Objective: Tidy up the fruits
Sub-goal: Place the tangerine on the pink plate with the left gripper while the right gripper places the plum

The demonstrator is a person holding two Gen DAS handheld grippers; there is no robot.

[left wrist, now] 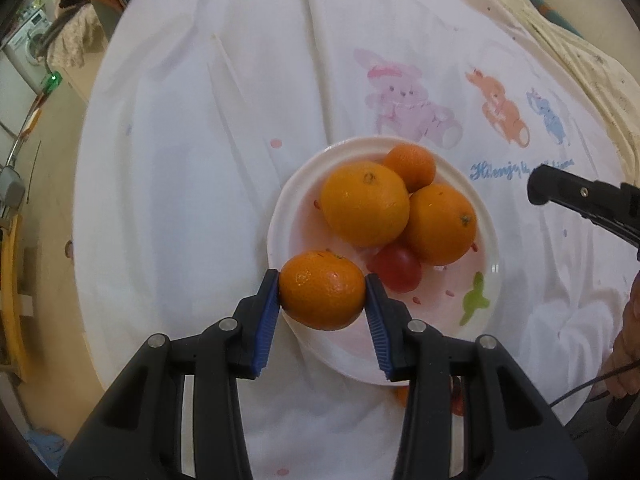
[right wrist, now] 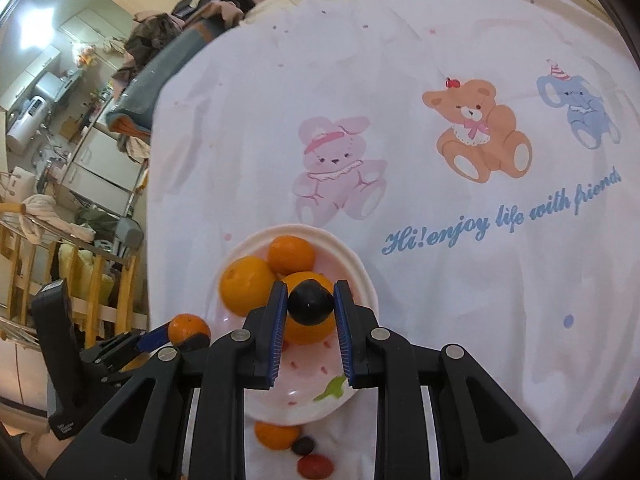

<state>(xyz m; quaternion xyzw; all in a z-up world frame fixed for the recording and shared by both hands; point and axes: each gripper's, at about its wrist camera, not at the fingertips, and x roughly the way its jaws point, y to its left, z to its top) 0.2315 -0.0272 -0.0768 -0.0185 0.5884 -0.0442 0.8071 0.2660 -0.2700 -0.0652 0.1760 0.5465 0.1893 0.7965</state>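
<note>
Orange fruit fills the plate (left wrist: 280, 216): two oranges, a mandarin, a tomato. Left gripper (left wrist: 322, 294) clamps a tangerine (left wrist: 322, 290) over its rim; right gripper (right wrist: 311, 306) pinches a plum (right wrist: 311, 305) above it. Three fruits (right wrist: 276, 434) remain on the cloth (right wrist: 440, 280)

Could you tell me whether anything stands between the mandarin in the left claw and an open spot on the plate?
Nothing visible blocks it. The left claw holds the mandarin over the plate's near-left rim, and bare plate lies just beyond. The two oranges and the red fruit sit farther in.
</note>
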